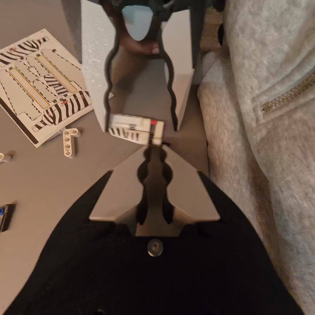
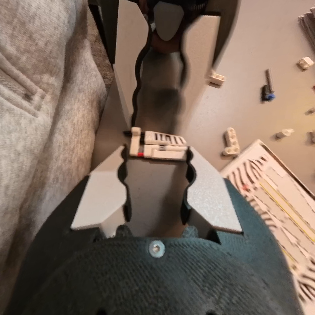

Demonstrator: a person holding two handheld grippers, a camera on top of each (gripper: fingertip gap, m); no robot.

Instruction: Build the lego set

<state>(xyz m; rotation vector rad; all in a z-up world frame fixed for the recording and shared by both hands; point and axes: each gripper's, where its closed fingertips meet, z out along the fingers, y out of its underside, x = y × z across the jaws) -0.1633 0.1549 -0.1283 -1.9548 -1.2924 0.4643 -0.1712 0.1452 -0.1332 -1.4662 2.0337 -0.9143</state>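
A small white lego assembly [image 1: 133, 127] with a zebra-striped panel and a red spot hangs above the grey table [image 1: 42, 179]. My left gripper [image 1: 154, 146] is shut on its narrow white end, by a black axle. My right gripper [image 1: 141, 130] reaches in from the far side, jaws wide on either side of the assembly; one finger is against it and a gap shows at the other. In the right wrist view the assembly [image 2: 167, 139] lies across the tips of my right gripper [image 2: 156, 149]. This view is blurred.
A zebra-striped sticker sheet [image 1: 42, 88] lies on the table and also shows in the right wrist view [image 2: 272, 196]. Beside it are a white L-shaped beam [image 1: 69, 143], a white pin [image 1: 5, 157] and a black and blue part [image 2: 267, 92]. A person's grey fleece [image 1: 264, 119] borders the table.
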